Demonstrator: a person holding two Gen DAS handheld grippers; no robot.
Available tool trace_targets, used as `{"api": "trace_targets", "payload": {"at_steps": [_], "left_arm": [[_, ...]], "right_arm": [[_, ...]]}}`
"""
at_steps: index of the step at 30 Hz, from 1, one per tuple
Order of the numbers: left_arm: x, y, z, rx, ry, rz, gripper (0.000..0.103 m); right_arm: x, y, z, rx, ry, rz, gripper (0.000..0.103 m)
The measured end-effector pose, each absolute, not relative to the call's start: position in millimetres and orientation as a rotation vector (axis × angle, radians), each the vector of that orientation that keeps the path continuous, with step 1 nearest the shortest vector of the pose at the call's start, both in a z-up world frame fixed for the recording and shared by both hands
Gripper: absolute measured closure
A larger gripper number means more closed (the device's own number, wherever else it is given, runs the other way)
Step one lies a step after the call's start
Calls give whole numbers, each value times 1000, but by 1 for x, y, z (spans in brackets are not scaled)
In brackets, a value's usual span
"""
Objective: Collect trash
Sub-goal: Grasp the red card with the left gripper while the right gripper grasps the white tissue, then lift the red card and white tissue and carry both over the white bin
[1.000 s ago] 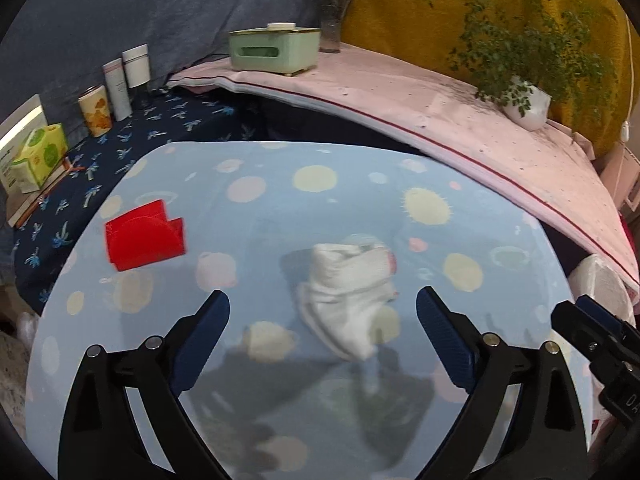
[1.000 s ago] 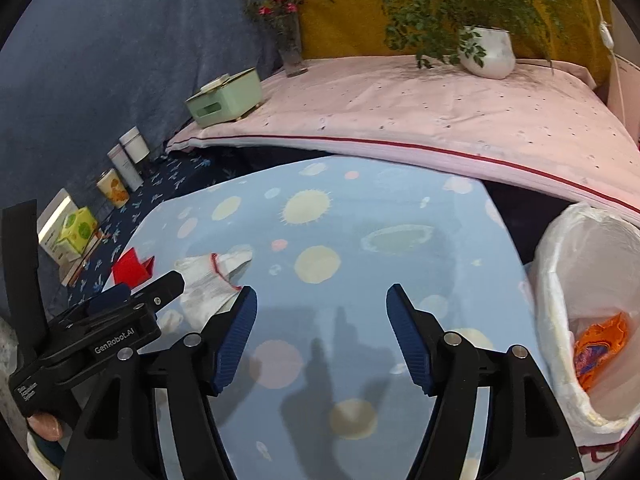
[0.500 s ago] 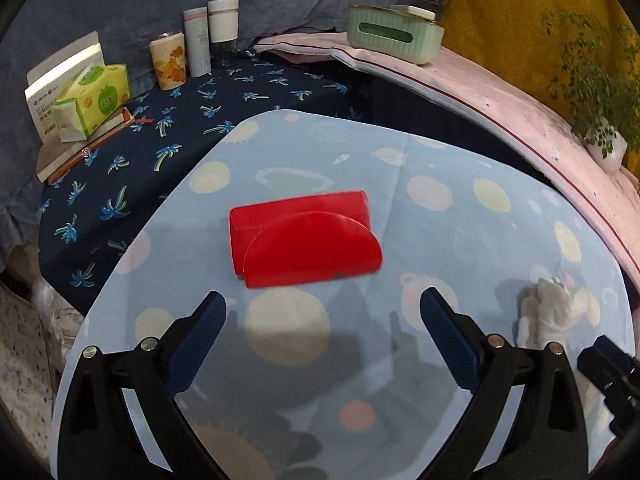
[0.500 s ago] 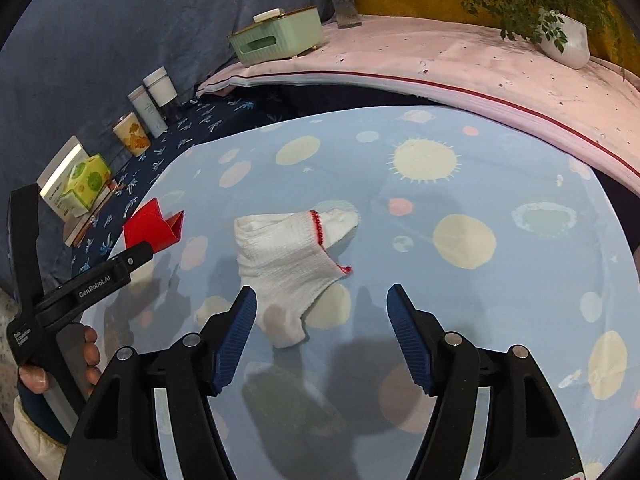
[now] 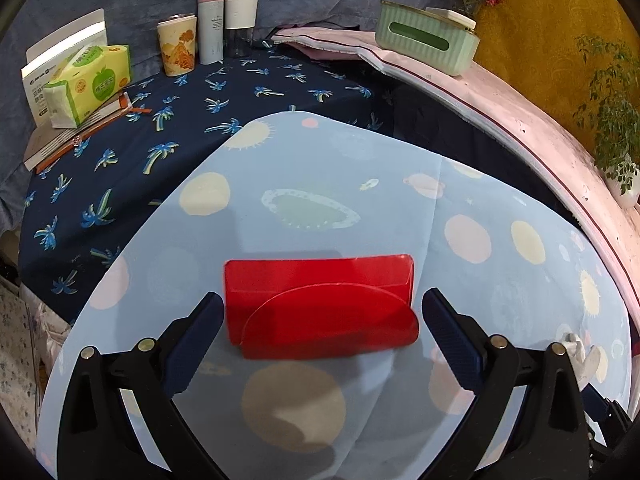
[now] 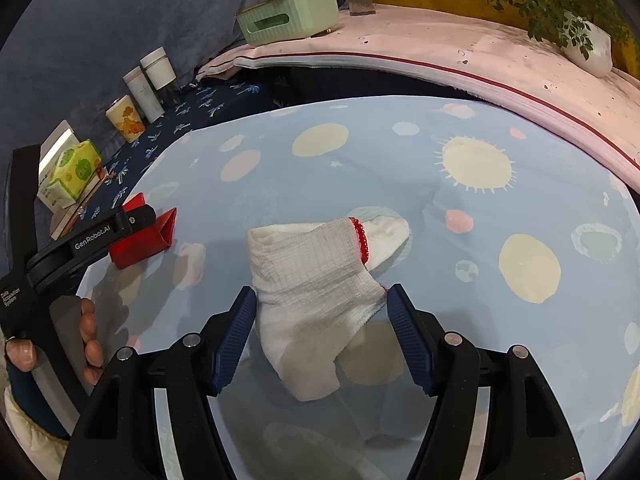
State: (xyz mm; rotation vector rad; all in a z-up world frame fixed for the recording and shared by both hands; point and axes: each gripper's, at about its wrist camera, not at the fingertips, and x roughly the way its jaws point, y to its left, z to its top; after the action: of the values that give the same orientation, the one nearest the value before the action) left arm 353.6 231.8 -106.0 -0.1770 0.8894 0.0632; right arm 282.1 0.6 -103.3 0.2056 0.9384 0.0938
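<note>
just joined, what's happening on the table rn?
A person is holding a gripper in each hand over the blue spotted tablecloth, collecting trash. The left gripper is lined up on a red folded card piece, jaws open on either side of it. The right gripper sits over a white sock with red trim, jaws open at its sides. Both items lie flat on the cloth; nothing is gripped or lifted yet.

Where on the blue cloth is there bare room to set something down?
Free: the far half of the blue cloth, between the sock and the pink ledge; also its right side, right of the sock. Crowded: the left edge, with the red box inside the left tongs, and the navy strip's cups.
</note>
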Motion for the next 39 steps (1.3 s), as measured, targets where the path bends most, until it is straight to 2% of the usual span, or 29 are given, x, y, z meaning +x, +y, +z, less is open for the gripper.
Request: {"api": "trace_targets", "payload": {"at_steps": [5,7,9,11,12,14,17,25,39], "left_arm": [[361,223,-112,-140,904,59,9],[360,220,-113,-130,908,44,17],[359,217,-112,-118,909,37,18],[356,214,-110,-114,905,32,19],[354,211,-108,-111,902,28,20],[349,207,-105,-108,896,15,21],[341,197,-96,-106,885,-4,22],[320,155,-66,-109,850,-74,22],[280,38,-22,-65,811,-230,22]], "right_arm": [[288,7,-106,179,934,81,37],[289,7,-108,176,935,76,37],[289,6,-108,170,932,66,43],[289,4,-108,161,931,48,60],[289,3,-108,160,933,43,63],[288,-1,-107,180,936,50,77],[283,-9,-104,205,932,49,83],[262,-36,-74,255,863,32,84],[213,-133,-21,340,735,-58,84]]}}
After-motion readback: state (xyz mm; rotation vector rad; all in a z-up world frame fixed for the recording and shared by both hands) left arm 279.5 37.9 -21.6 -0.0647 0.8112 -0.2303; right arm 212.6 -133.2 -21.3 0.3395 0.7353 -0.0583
